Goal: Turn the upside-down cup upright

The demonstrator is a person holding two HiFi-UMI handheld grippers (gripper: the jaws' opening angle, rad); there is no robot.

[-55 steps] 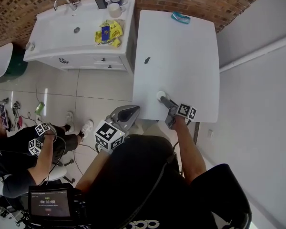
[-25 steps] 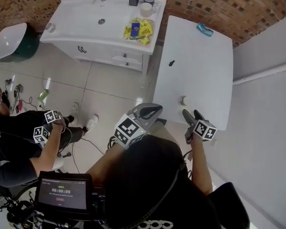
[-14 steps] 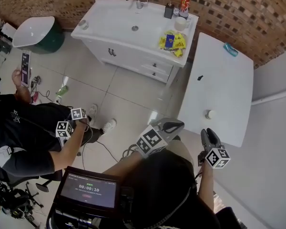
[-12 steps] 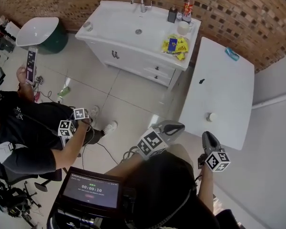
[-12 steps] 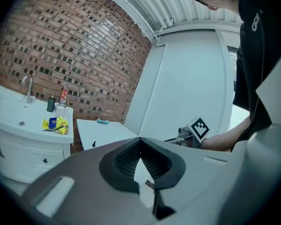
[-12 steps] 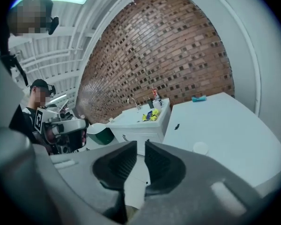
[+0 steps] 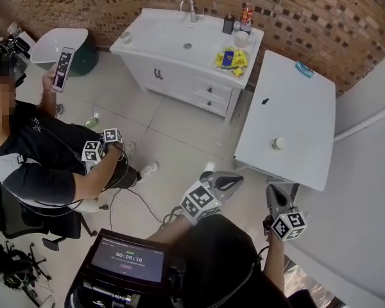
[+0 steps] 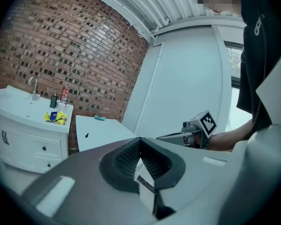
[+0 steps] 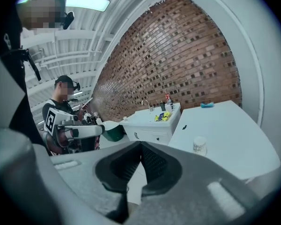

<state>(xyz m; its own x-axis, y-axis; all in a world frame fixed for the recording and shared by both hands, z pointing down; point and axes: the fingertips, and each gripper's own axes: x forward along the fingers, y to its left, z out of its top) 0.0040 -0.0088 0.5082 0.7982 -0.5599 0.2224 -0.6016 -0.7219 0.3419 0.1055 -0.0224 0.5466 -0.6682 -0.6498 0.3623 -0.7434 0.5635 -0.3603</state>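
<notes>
A small white paper cup [image 7: 277, 144] stands alone near the front edge of the white table [image 7: 295, 101]. In the right gripper view the cup [image 9: 199, 145] stands straight, its mouth seemingly up. My right gripper [image 7: 271, 188] hangs off the table's front edge, well short of the cup, and its jaws [image 9: 141, 144] are shut on nothing. My left gripper [image 7: 237, 177] is over the floor, left of the table's corner. In its own view the left gripper [image 8: 140, 138] is shut and empty, with the right gripper's marker cube [image 8: 207, 123] to its right.
A white sink cabinet [image 7: 186, 40] carrying yellow packets [image 7: 231, 58], a mug [image 7: 242, 39] and bottles stands left of the table. A blue object [image 7: 303, 69] and a small black item [image 7: 265, 101] lie on the table. A seated person [image 7: 45, 165] holds grippers and a phone at left. A monitor [image 7: 128, 258] is below.
The right gripper left the cup standing on the table, drew back off the front edge and its jaws went from open to shut. The left gripper drew back too.
</notes>
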